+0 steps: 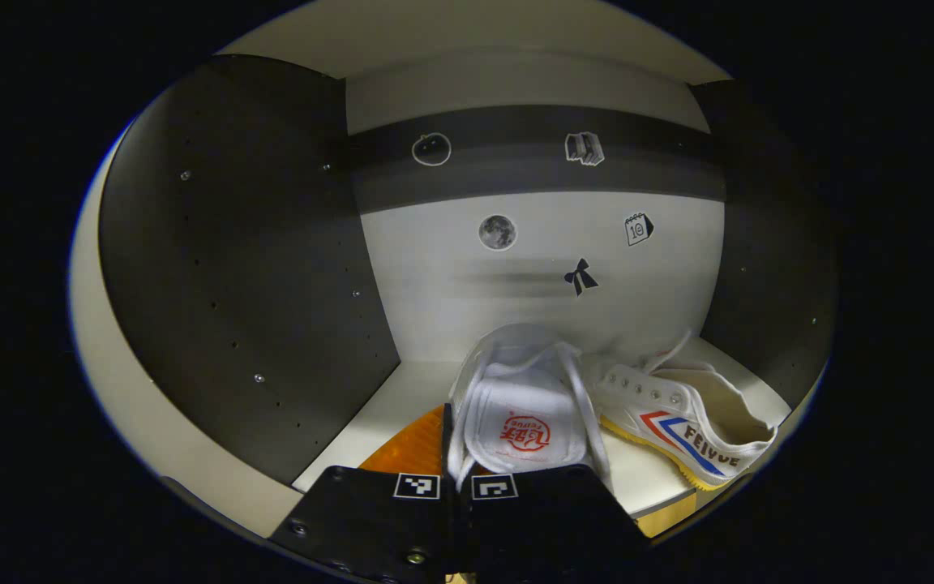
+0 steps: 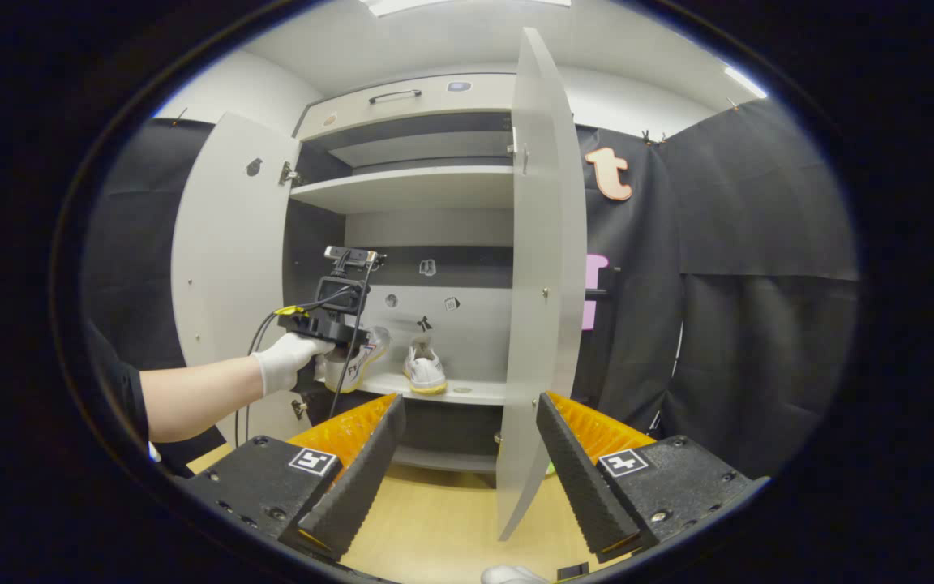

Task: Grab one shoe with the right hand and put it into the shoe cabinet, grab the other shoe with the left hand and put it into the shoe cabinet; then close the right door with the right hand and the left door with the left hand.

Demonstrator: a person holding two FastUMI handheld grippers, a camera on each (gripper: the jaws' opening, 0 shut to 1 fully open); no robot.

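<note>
Shoe (image 1: pixel 525 405) clamped in the left tongs (image 1: pixel 457 487) is best lowered at the shelf (image 1: pixel 386 397) front edge beside its mate (image 1: pixel 690 422); right tongs (image 2: pixel 471 470) are held apart.

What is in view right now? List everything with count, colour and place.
Shoes: 2, white; one held by the left gripper above the shelf, one lying on the shelf beside it.
Cabinet: 1, pale with dark inner sides, straight ahead.
Doors: 2, pale, both open; left door, right door.
Stickers: several, on the cabinet's back panel.
Floor: wood-coloured, below the cabinet.
Left gripper: shut on a shoe, in a gloved hand.
Right gripper: open, in front of the cabinet.
</note>
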